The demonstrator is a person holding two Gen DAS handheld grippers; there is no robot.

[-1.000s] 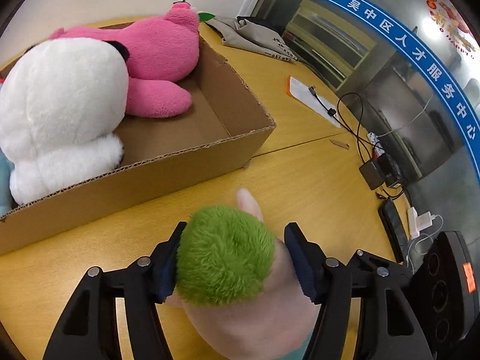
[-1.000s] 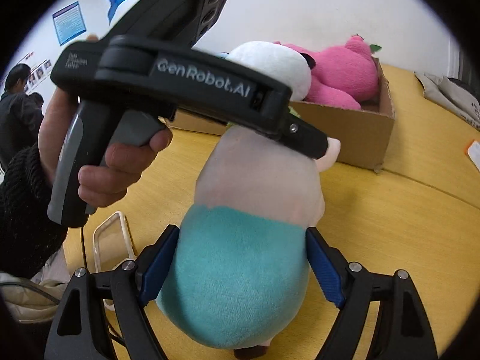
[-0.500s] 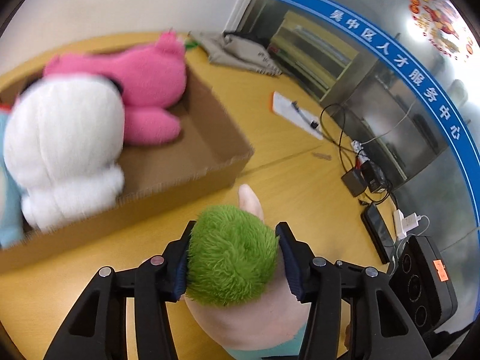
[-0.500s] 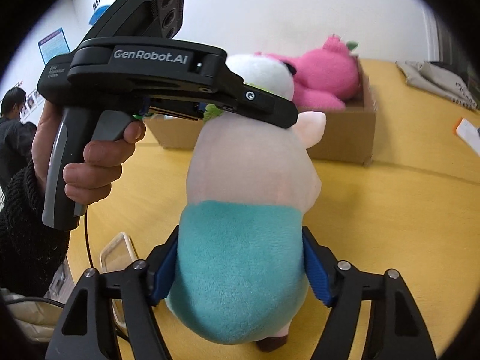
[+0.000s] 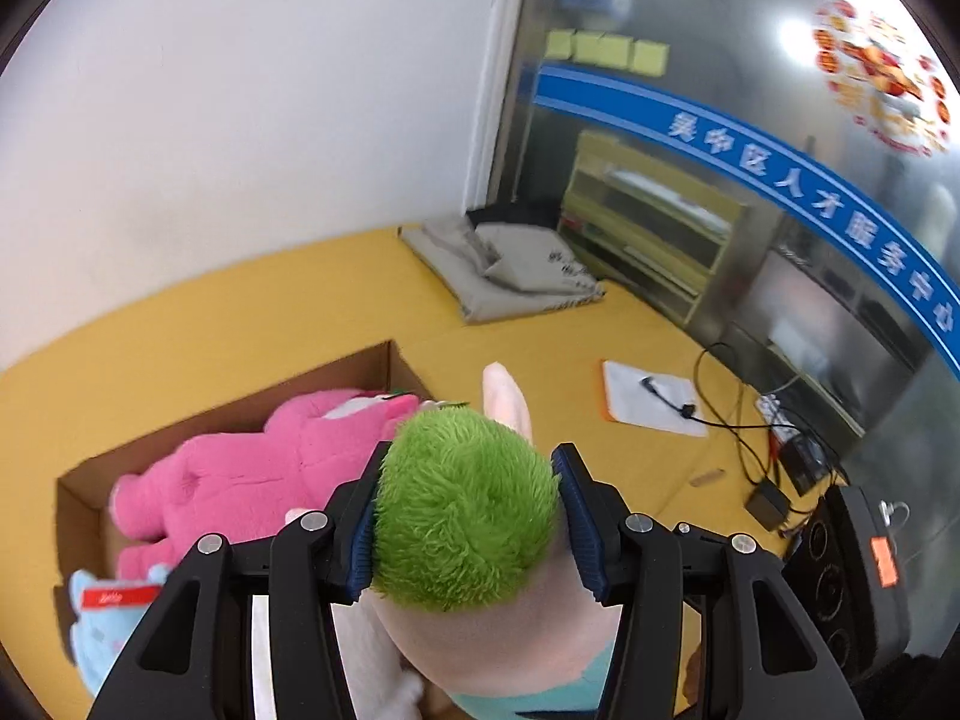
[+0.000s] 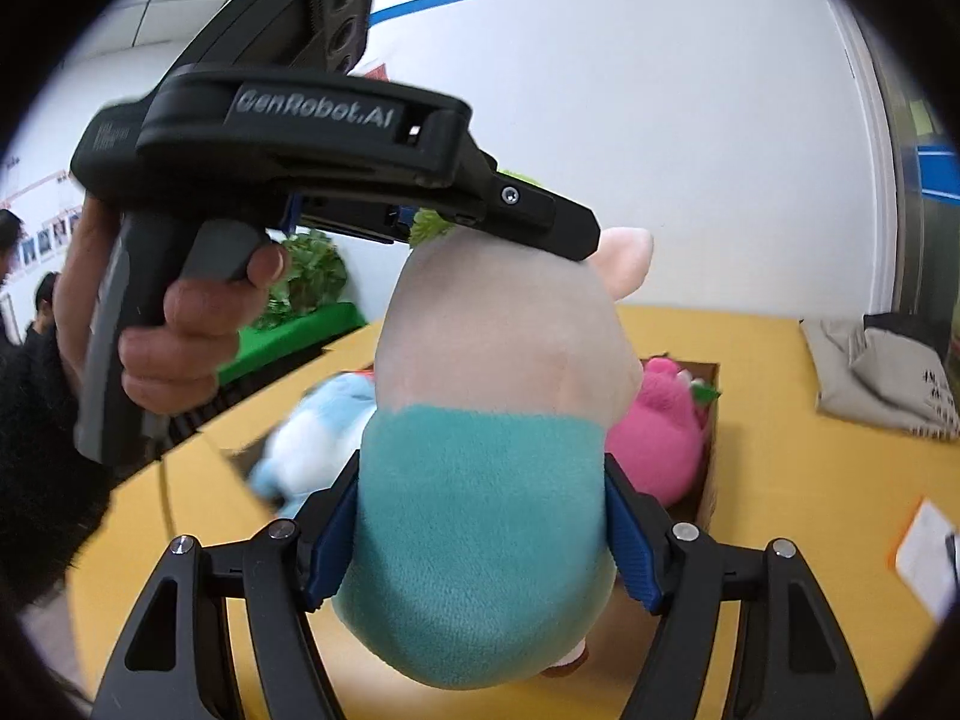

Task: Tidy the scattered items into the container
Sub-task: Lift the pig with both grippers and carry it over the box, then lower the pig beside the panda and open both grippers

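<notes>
Above the cardboard box (image 5: 384, 363), our left gripper (image 5: 465, 516) squeezes the pig toy's (image 6: 498, 360) green hair while our right gripper (image 6: 480, 531) squeezes its teal body.

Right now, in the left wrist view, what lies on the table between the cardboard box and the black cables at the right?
A white notepad lies between the cardboard box and the cables, with bare yellow table around it; left wrist view.

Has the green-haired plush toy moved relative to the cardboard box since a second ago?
Yes. The plush toy, gripped by both tools, has been lifted up and toward the cardboard box; in the left wrist view it now overlaps the pink plush inside.
</notes>
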